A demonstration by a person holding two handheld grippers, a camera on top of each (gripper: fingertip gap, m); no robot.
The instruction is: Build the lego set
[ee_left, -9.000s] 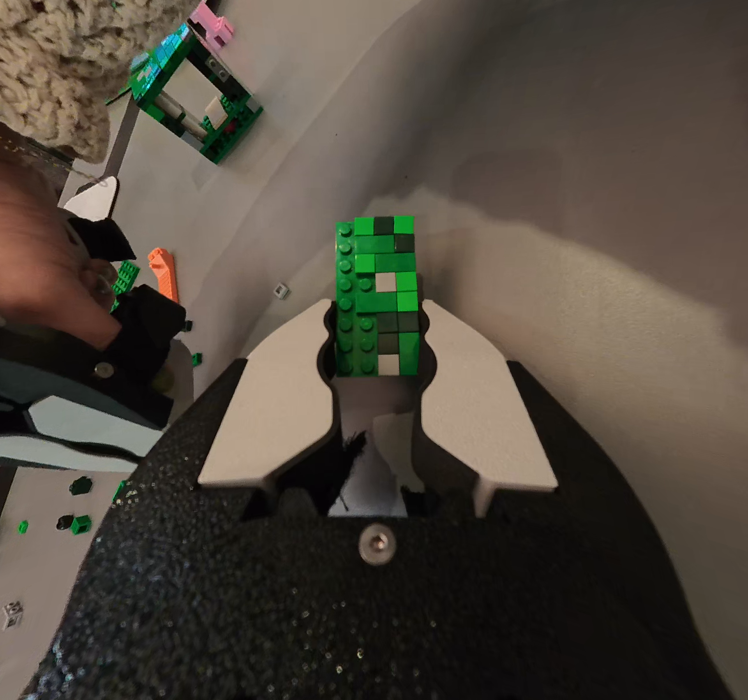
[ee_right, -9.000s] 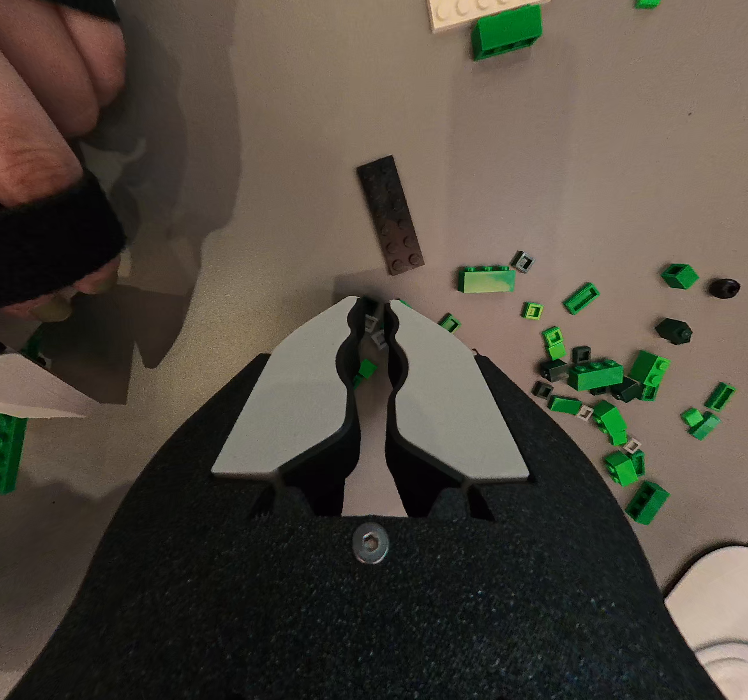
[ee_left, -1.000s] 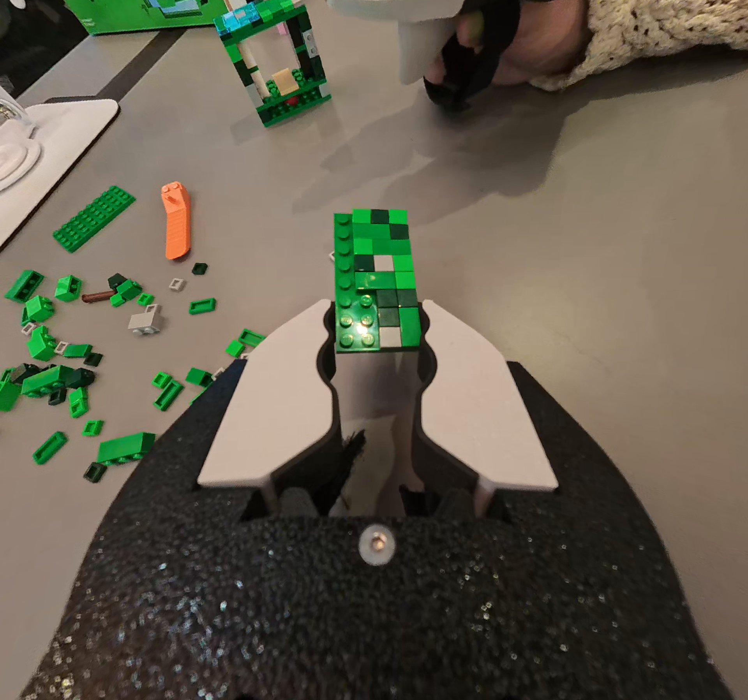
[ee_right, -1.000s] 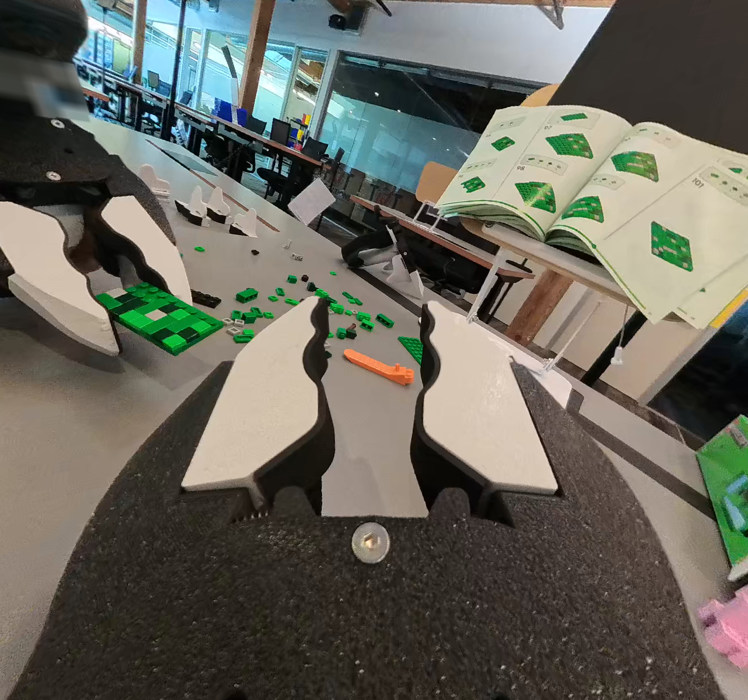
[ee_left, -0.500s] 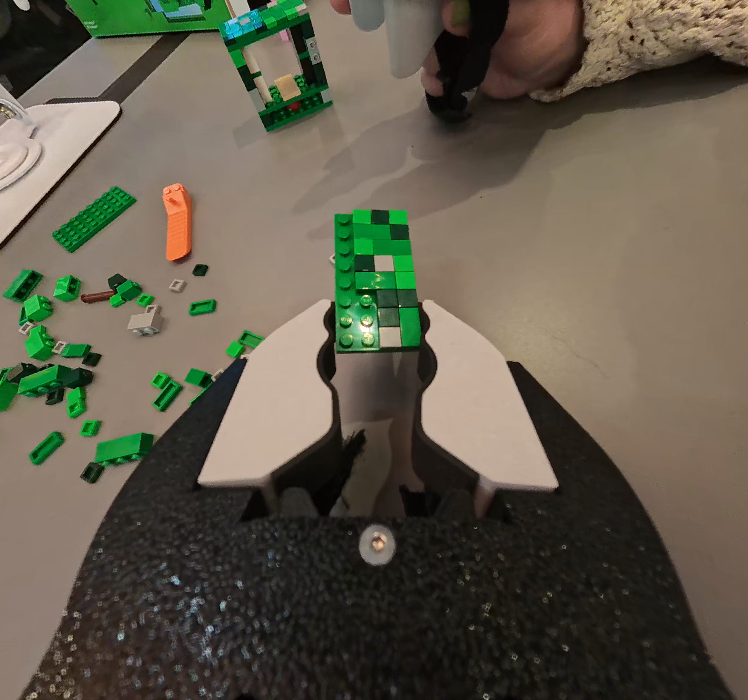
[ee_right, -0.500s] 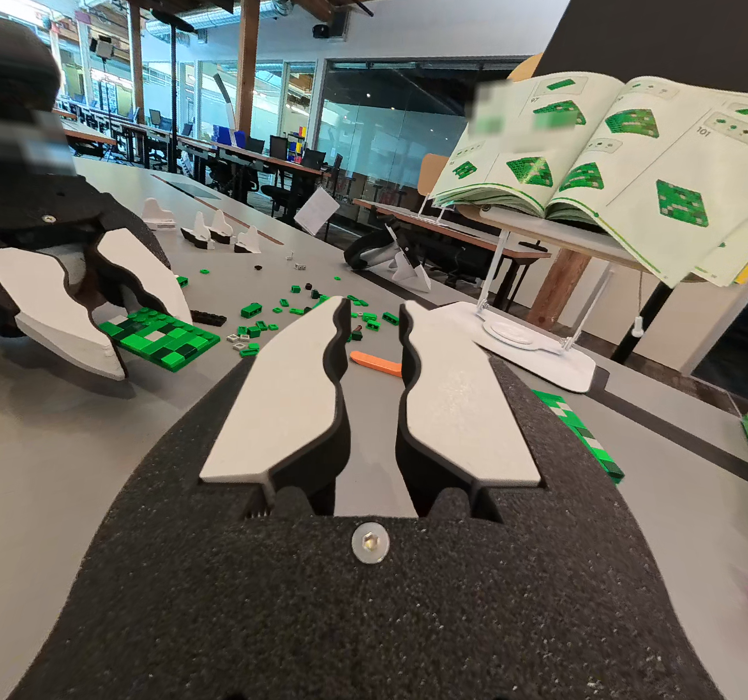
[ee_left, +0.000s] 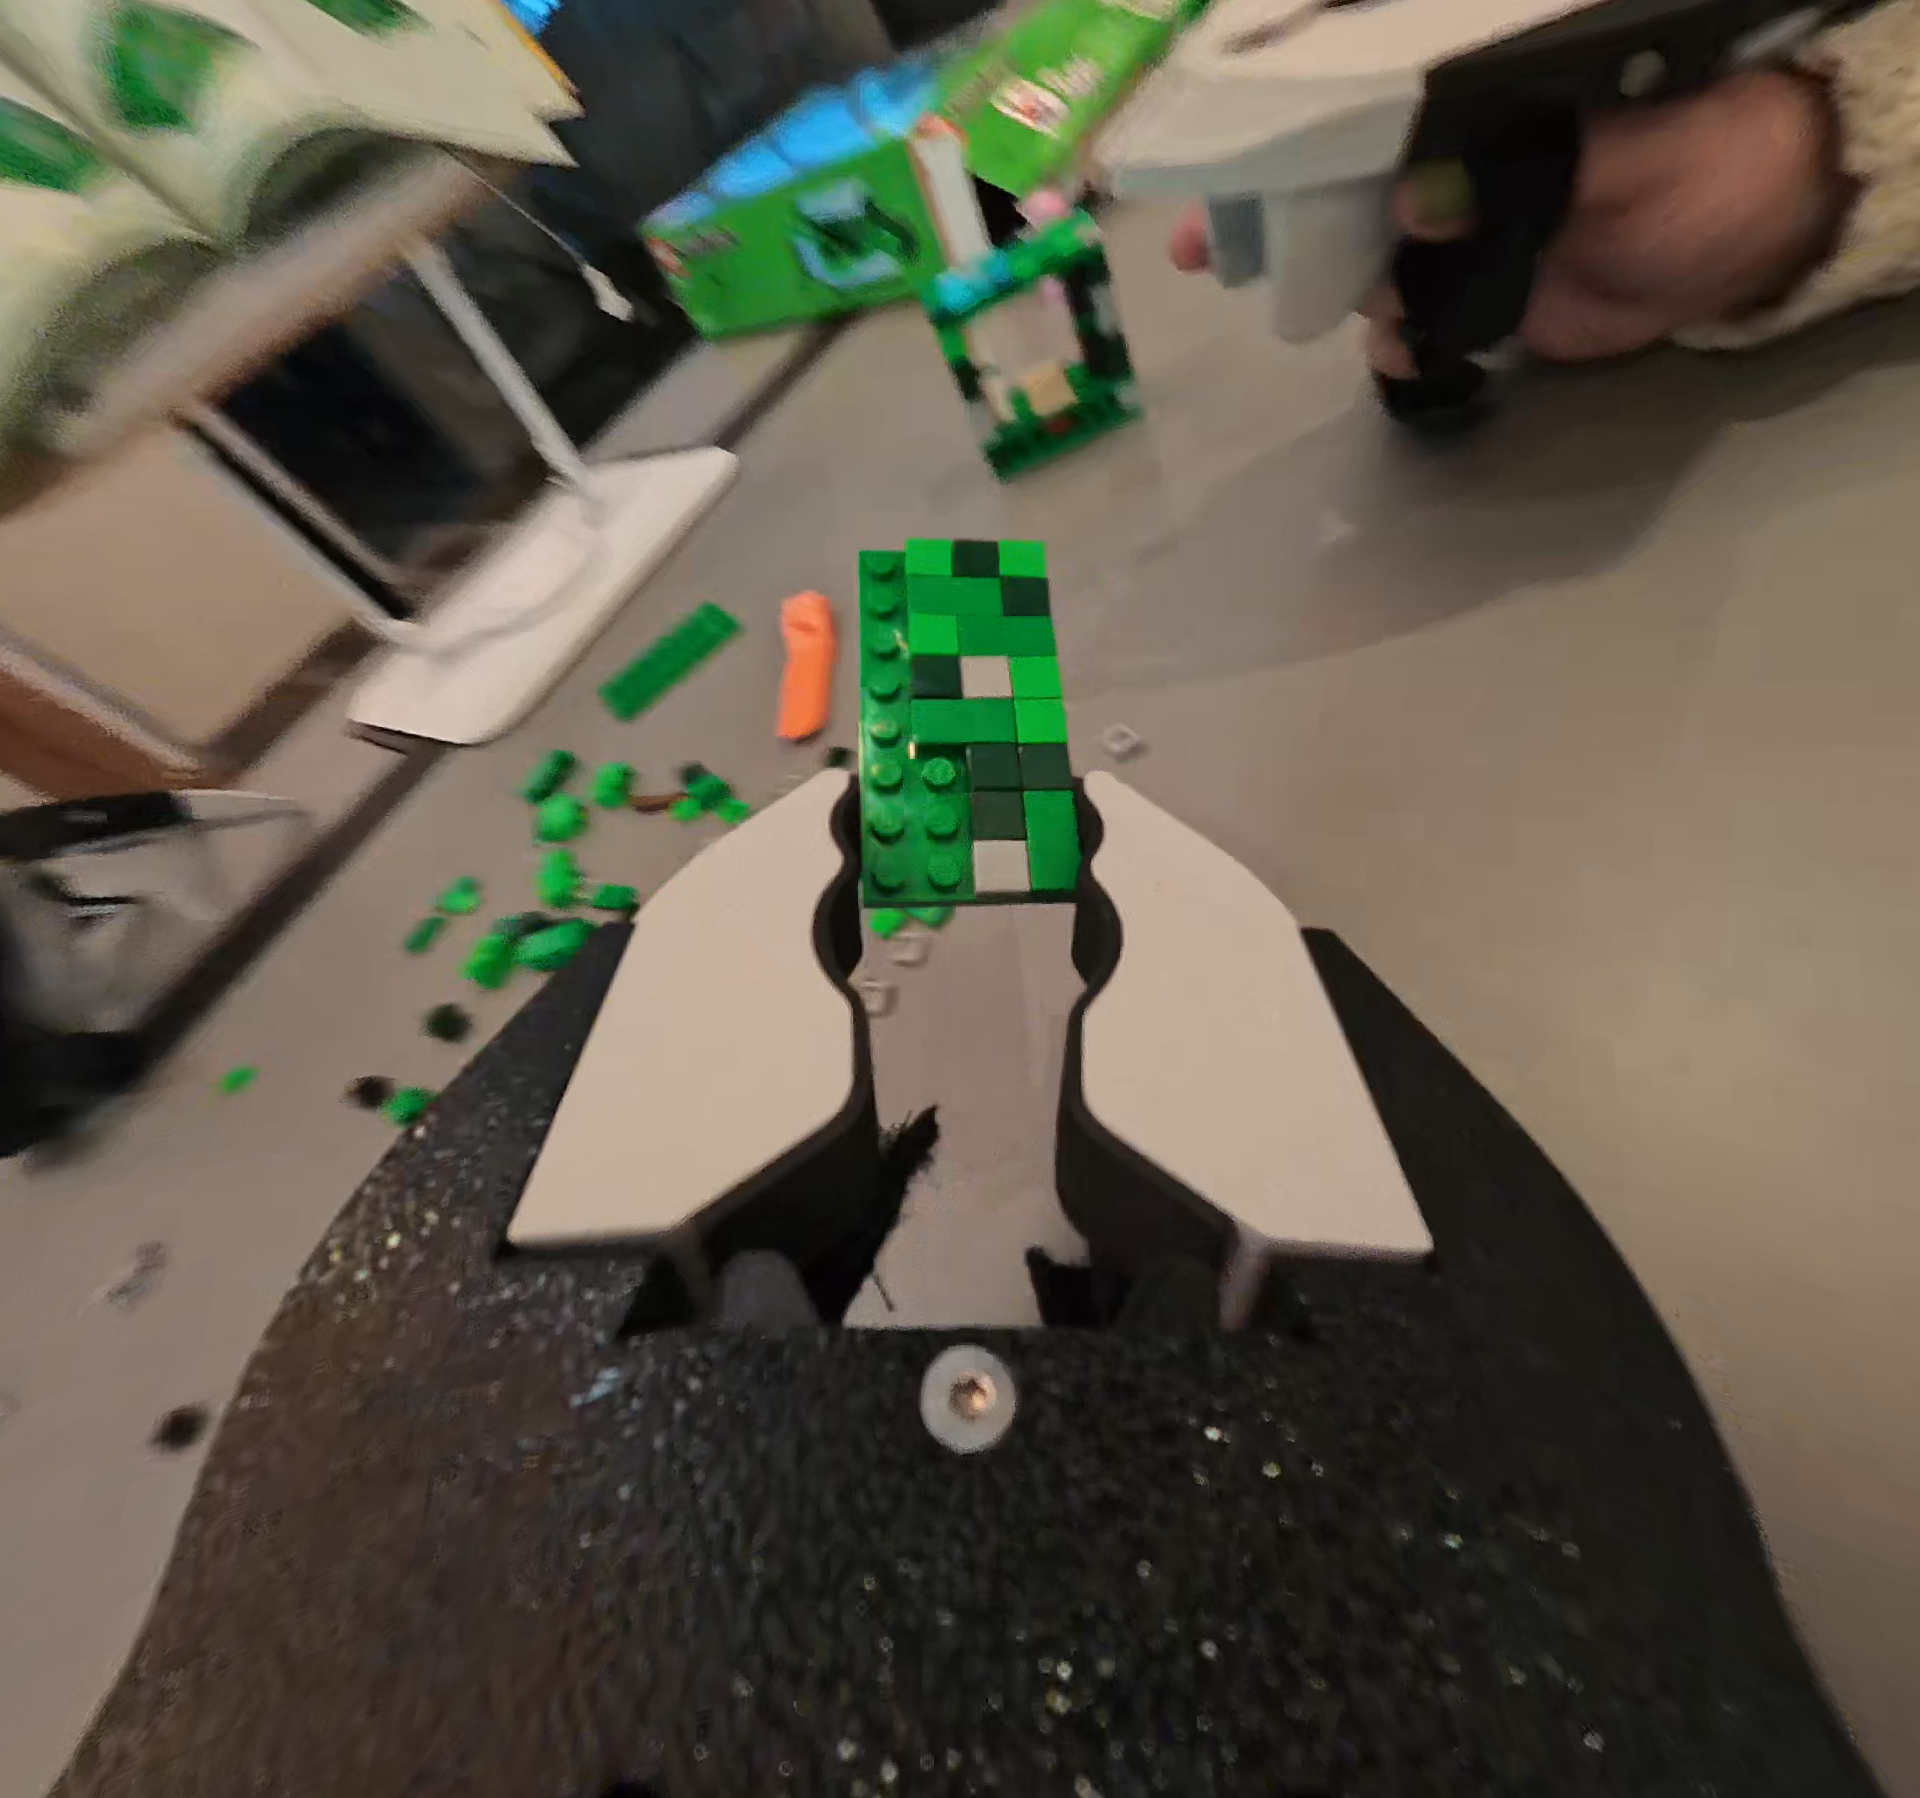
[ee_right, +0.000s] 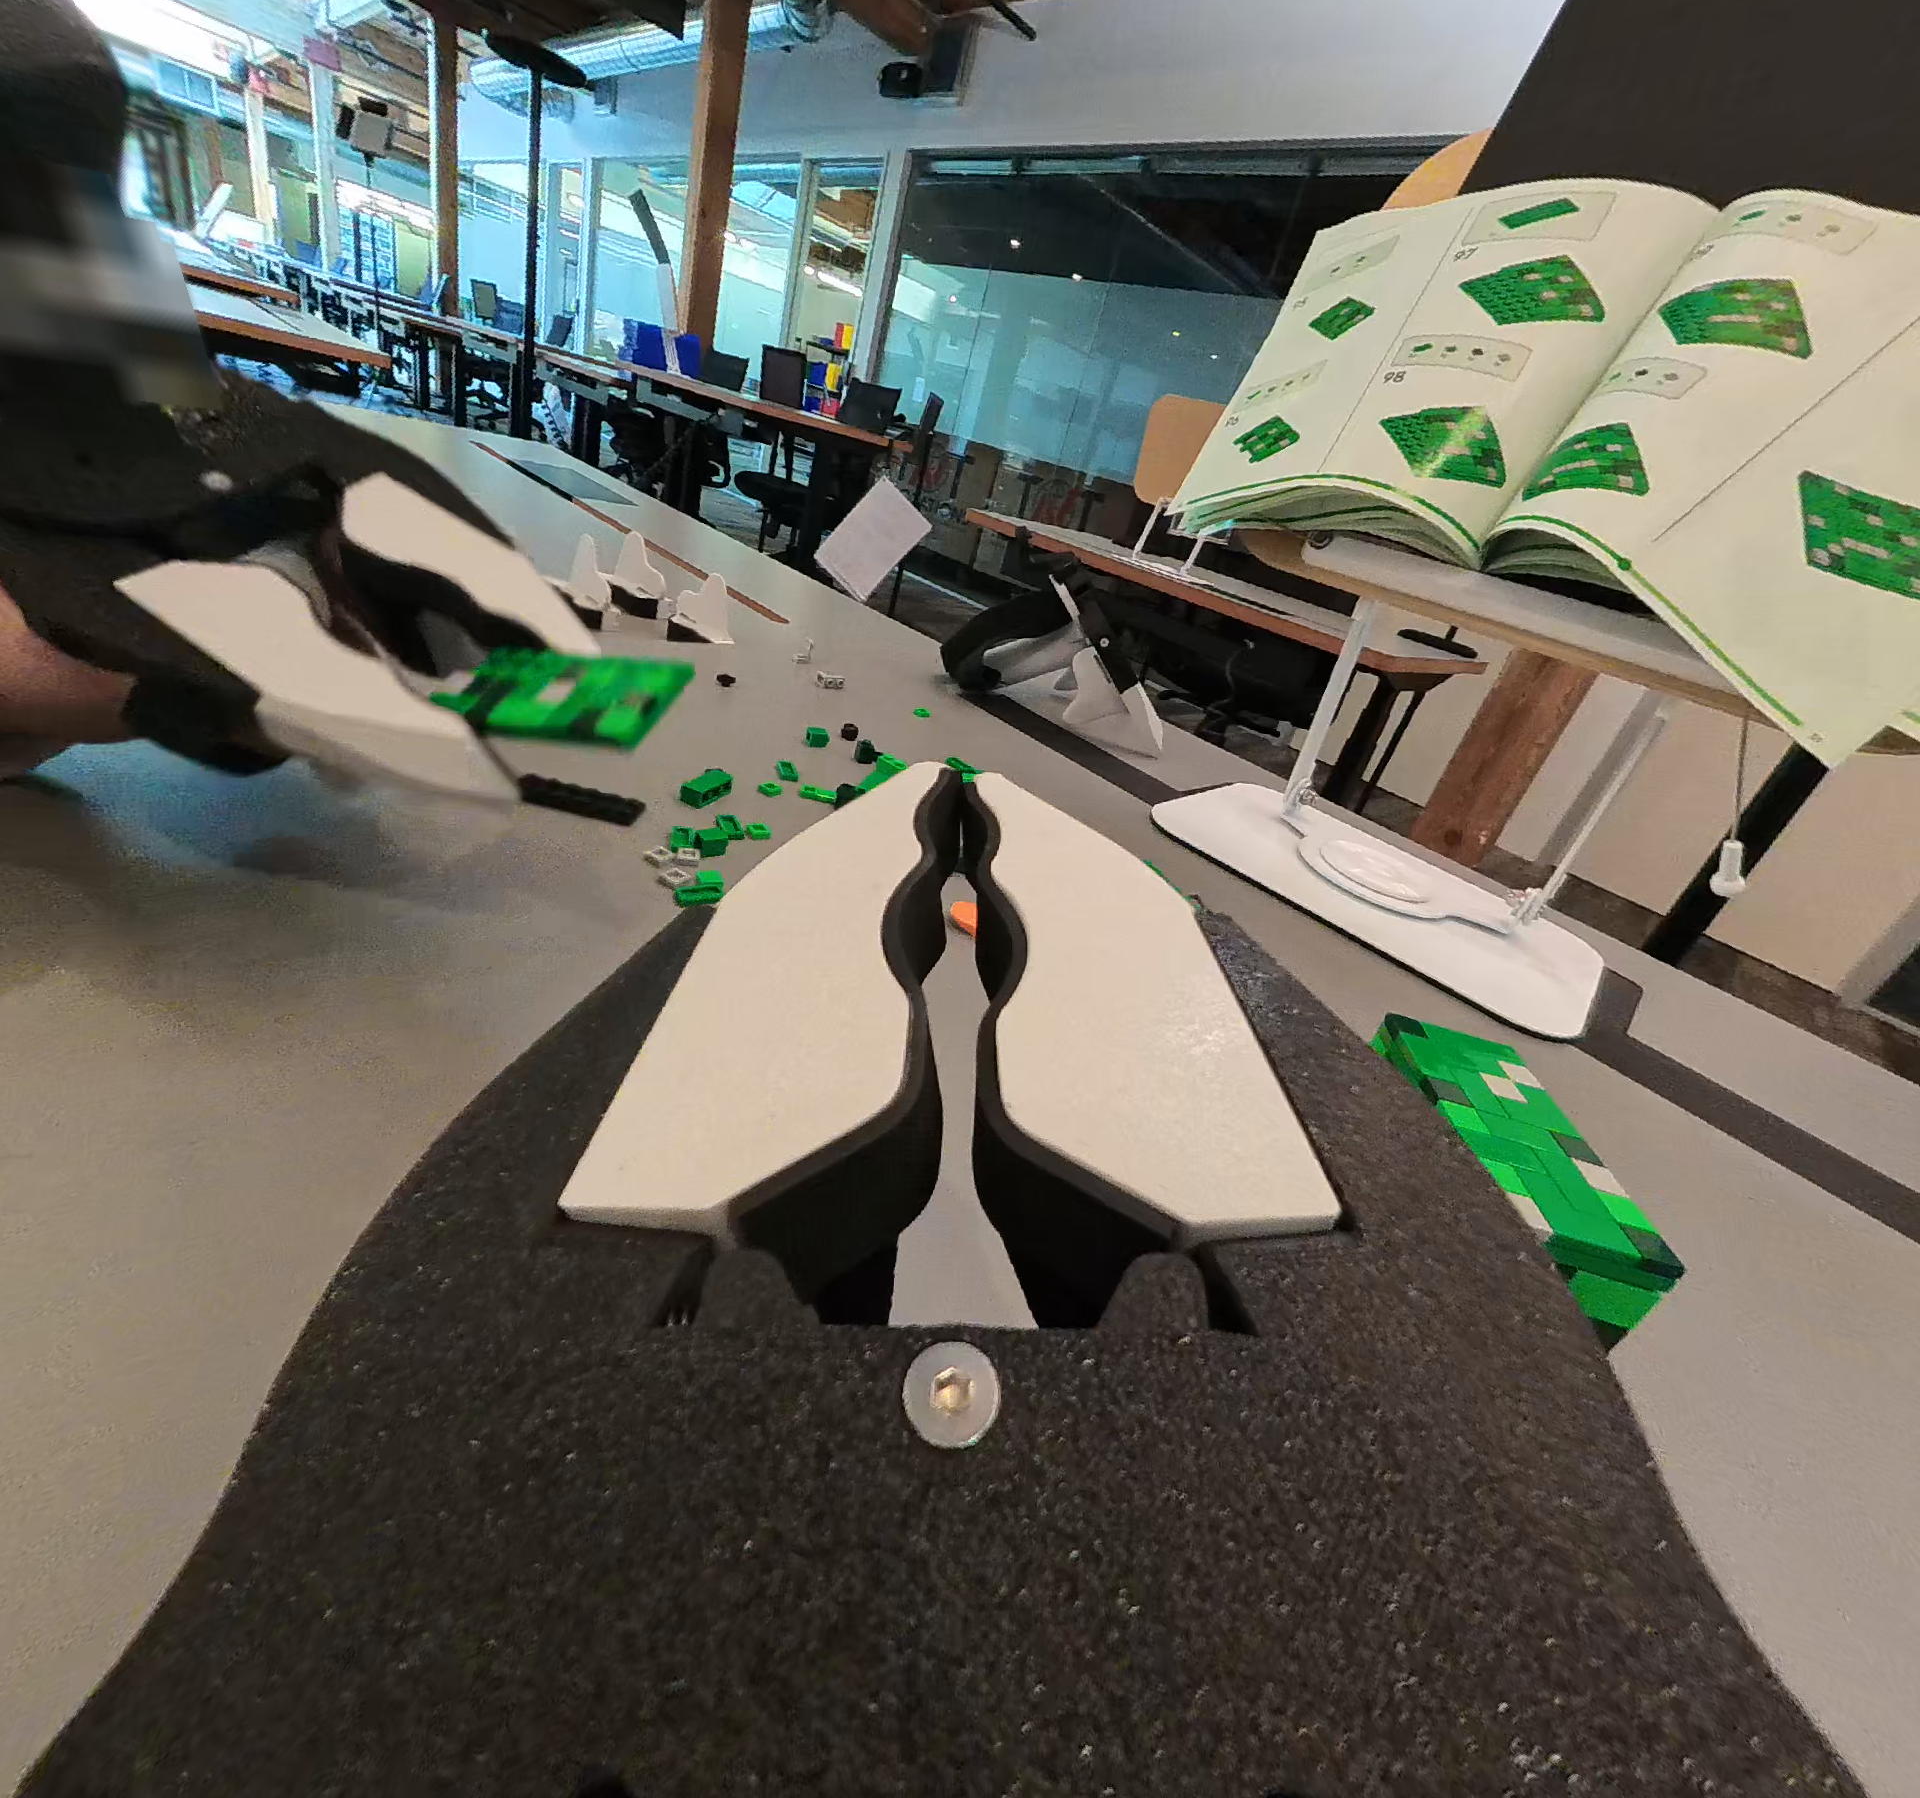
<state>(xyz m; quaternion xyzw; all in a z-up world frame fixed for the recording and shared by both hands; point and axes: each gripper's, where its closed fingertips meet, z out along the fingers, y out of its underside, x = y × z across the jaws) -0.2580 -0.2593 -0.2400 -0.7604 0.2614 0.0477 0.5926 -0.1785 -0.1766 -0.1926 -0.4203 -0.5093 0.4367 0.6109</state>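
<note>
My left gripper (ee_left: 966,784) is shut on the near end of a long green plate (ee_left: 971,699) partly covered with green, dark and white tiles. It holds the plate in the air above the grey table (ee_left: 1455,813). In the right wrist view the plate (ee_right: 582,694) sticks out of that gripper (ee_right: 457,709), clear of the table. My right gripper (ee_right: 958,780) is shut with nothing between its fingers. It also shows at the top right of the left wrist view (ee_left: 1299,23), held by a hand, well beyond the plate.
Loose green bricks (ee_right: 727,813) lie scattered, with an orange brick separator (ee_left: 805,662) and a long green plate (ee_left: 670,657). A green framed build (ee_left: 1039,356) and box (ee_left: 810,231) stand behind. An open booklet (ee_right: 1558,377) sits on a white stand (ee_right: 1382,907). A tiled panel (ee_right: 1527,1166) lies right. Left tips to right tips: about 12 cm.
My left gripper has lifted the plate off the table and tilted up, blurring its view. My right gripper has closed from open and turned right.
</note>
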